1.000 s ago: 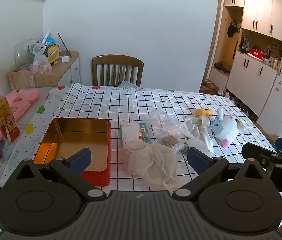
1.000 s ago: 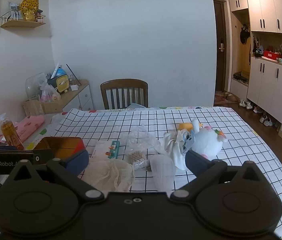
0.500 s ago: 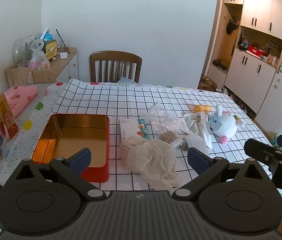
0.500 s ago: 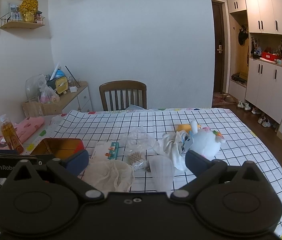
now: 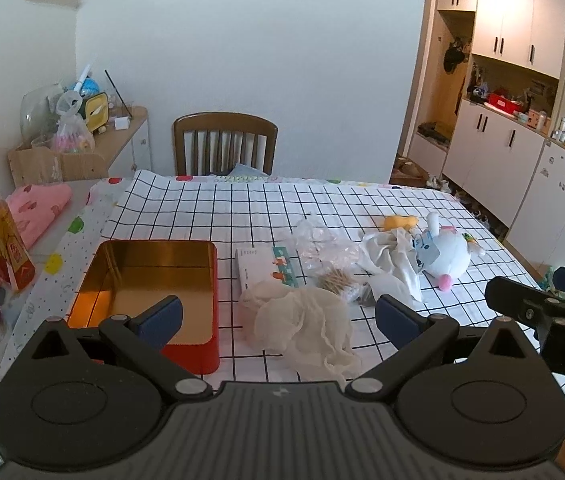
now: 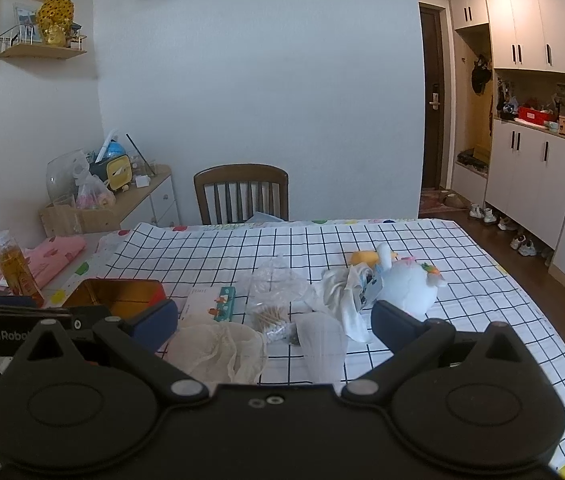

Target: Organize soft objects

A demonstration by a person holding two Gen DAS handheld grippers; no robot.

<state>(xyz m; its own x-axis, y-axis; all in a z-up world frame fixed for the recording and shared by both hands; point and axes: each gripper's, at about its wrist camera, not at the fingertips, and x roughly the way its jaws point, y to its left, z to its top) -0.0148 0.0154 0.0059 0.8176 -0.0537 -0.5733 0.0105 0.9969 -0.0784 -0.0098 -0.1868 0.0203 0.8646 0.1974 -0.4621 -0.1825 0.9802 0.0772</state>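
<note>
A table under a black-and-white checked tablecloth [image 5: 210,216] fills the scene, with a wooden chair [image 5: 225,142] at its far edge. The landmark is an open red tin with a gold interior [image 5: 150,280], empty. Just right of the tin lies a crumpled cream gauze cloth [image 5: 302,320], with a small white card box [image 5: 260,270] behind it. Further right sit a clear plastic bag [image 5: 320,240], a bundle of cotton swabs [image 5: 336,280], a white cloth [image 5: 392,252], then a white plush toy [image 5: 448,258] and a small orange toy [image 5: 398,222]. The left gripper [image 5: 278,314] hovers spread wide and empty over the gauze; the right gripper [image 6: 274,322] is likewise wide and empty. The likely risks: the thin gauze could snag the swabs or bag, or drape over the tin's rim.
</note>
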